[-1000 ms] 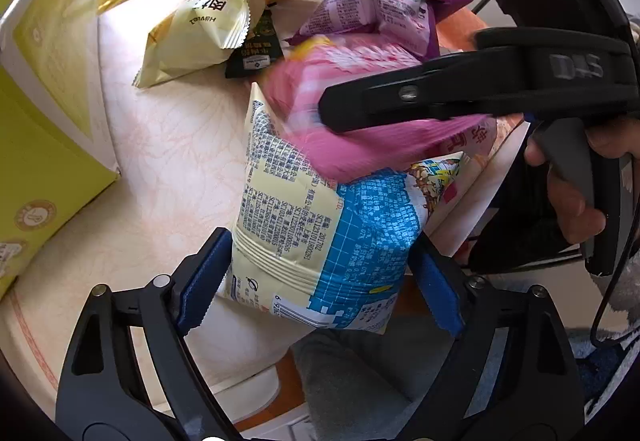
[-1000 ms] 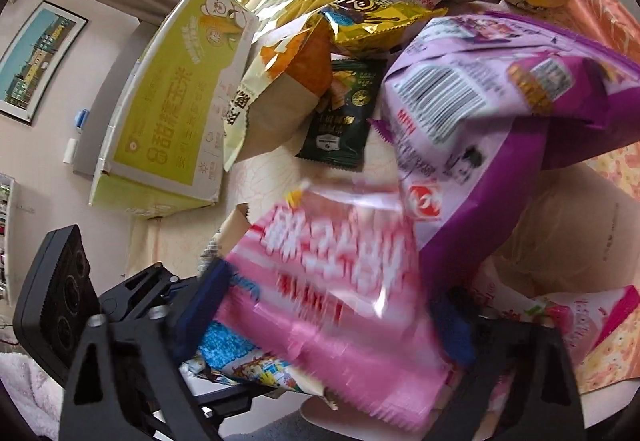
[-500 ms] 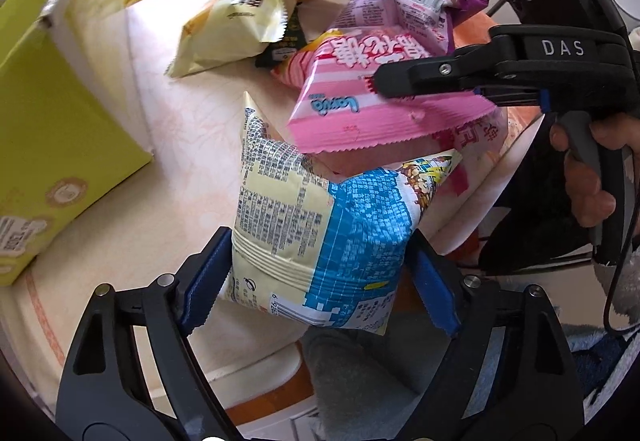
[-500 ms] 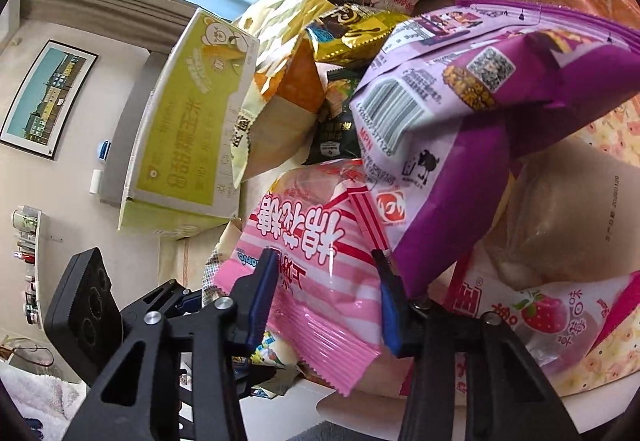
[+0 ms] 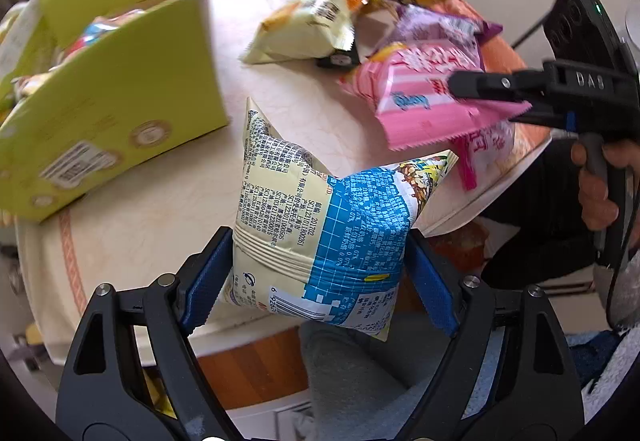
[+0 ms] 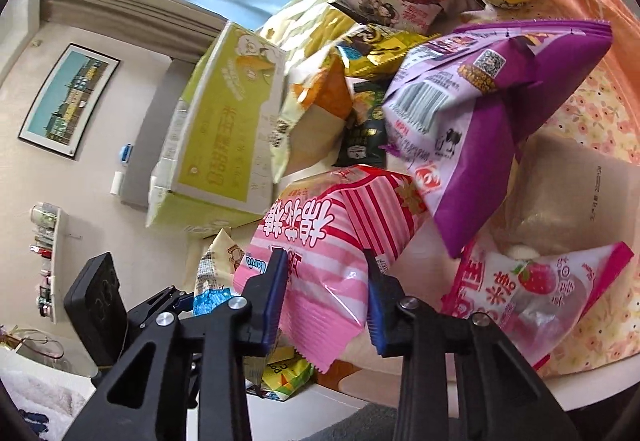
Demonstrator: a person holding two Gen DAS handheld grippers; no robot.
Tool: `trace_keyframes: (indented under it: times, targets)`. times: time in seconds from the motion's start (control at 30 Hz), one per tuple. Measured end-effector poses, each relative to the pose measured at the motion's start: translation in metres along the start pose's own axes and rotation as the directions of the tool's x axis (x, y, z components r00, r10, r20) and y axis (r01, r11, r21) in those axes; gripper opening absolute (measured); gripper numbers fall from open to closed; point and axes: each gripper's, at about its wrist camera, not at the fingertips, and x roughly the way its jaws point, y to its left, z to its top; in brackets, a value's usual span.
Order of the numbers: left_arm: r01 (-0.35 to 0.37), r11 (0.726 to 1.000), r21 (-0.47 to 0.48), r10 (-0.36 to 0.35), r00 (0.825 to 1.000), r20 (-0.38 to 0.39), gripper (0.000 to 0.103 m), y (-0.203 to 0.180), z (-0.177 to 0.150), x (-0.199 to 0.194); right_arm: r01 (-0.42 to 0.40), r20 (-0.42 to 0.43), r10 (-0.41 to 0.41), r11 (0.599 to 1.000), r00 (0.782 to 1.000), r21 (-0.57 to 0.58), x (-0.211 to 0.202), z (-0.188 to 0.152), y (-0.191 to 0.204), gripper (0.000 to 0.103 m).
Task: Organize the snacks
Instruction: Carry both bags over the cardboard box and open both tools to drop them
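Note:
My left gripper (image 5: 320,273) is shut on a cream and blue snack bag (image 5: 324,225) and holds it above the table's near edge. My right gripper (image 6: 326,291) is shut on a pink striped snack bag (image 6: 320,241); in the left wrist view that pink bag (image 5: 428,93) hangs over the table at the right. A green cardboard box (image 5: 104,89) with snacks inside stands at the left; it also shows in the right wrist view (image 6: 224,121).
A pile of snack bags lies on the round table (image 5: 160,201): a purple bag (image 6: 480,113), a strawberry bag (image 6: 532,289), a cream and orange bag (image 5: 308,29), a small dark packet (image 6: 366,137). A grey chair seat (image 5: 352,373) is below the table edge.
My right gripper has closed on the pink bag and drawn it right, off the blue bag. My left gripper has swung left, bringing the green box's open top into view.

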Motion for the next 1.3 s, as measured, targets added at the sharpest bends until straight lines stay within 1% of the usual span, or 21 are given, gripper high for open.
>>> trace_keyframes:
  times: [0.07, 0.2, 0.4, 0.53, 0.7, 0.8, 0.9, 1.0, 1.1, 1.17, 1.3]
  targets:
    - [-0.004, 0.999, -0.034, 0.005, 1.000, 0.017, 0.082, 0.003, -0.001, -0.010, -0.007, 0.002, 0.007, 1.000, 1.000, -0.009, -0.005, -0.002, 0.004, 0.032]
    - [-0.026, 0.997, -0.069, 0.030, 0.998, 0.053, 0.082, 0.005, -0.005, -0.030, -0.040, 0.017, 0.041, 0.999, 0.999, -0.022, -0.015, -0.004, 0.013, 0.032]
    - [-0.058, 0.991, -0.123, 0.072, 0.990, 0.117, 0.082, 0.004, -0.016, -0.065, -0.079, 0.048, 0.083, 0.993, 0.995, -0.083, -0.031, 0.002, 0.038, 0.032]
    - [-0.087, 0.983, -0.160, 0.115, 0.978, 0.173, 0.082, 0.001, -0.018, -0.090, -0.120, 0.063, 0.129, 0.983, 0.990, -0.136, -0.043, 0.010, 0.054, 0.032]
    - [-0.127, 0.971, -0.204, 0.176, 0.954, 0.244, 0.082, 0.002, -0.011, -0.119, -0.156, 0.074, 0.176, 0.963, 0.982, -0.221, -0.051, 0.030, 0.081, 0.032]
    - [-0.139, 0.964, -0.228, 0.202, 0.939, 0.280, 0.082, 0.010, -0.003, -0.134, -0.170, 0.075, 0.196, 0.949, 0.978, -0.265, -0.051, 0.041, 0.096, 0.032]
    - [-0.152, 0.956, -0.252, 0.227, 0.926, 0.301, 0.082, 0.029, 0.008, -0.146, -0.182, 0.087, 0.216, 0.938, 0.972, -0.296, -0.051, 0.058, 0.114, 0.031]
    - [-0.154, 0.950, -0.271, 0.240, 0.916, 0.321, 0.082, 0.057, 0.020, -0.158, -0.192, 0.106, 0.237, 0.926, 0.966, -0.324, -0.044, 0.074, 0.136, 0.032]
    - [-0.166, 0.947, -0.275, 0.256, 0.908, 0.331, 0.082, 0.088, 0.039, -0.166, -0.190, 0.114, 0.242, 0.919, 0.964, -0.346, -0.030, 0.090, 0.160, 0.032]
    - [-0.189, 0.945, -0.267, 0.275, 0.901, 0.334, 0.082, 0.111, 0.056, -0.172, -0.187, 0.115, 0.240, 0.917, 0.964, -0.353, -0.016, 0.101, 0.175, 0.032]
    - [-0.211, 0.946, -0.246, 0.286, 0.901, 0.327, 0.082, 0.152, 0.090, -0.173, -0.165, 0.112, 0.219, 0.918, 0.969, -0.361, 0.017, 0.123, 0.203, 0.031]
